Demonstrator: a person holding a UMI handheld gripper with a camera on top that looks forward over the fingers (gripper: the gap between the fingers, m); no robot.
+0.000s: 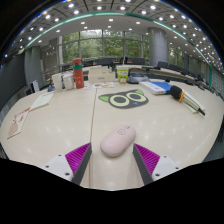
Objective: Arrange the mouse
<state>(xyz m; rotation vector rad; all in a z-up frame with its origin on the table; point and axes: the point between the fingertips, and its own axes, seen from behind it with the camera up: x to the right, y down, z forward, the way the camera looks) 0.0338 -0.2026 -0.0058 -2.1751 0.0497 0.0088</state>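
A pale pink mouse [118,140] lies on the light table [60,120], between my two fingers near their tips. My gripper [113,155] is open: the magenta pads [78,156] stand apart on either side of the mouse, with a gap at each side. The mouse rests on the table by itself. A dark mouse pad with a cat-eye print [123,98] lies beyond the mouse, further along the table.
A red bottle [77,73] and a cup stand at the far left. Papers [40,100] lie on the left. A blue book [156,87] and a dark tool [186,98] lie at the right. A box [122,72] stands at the back.
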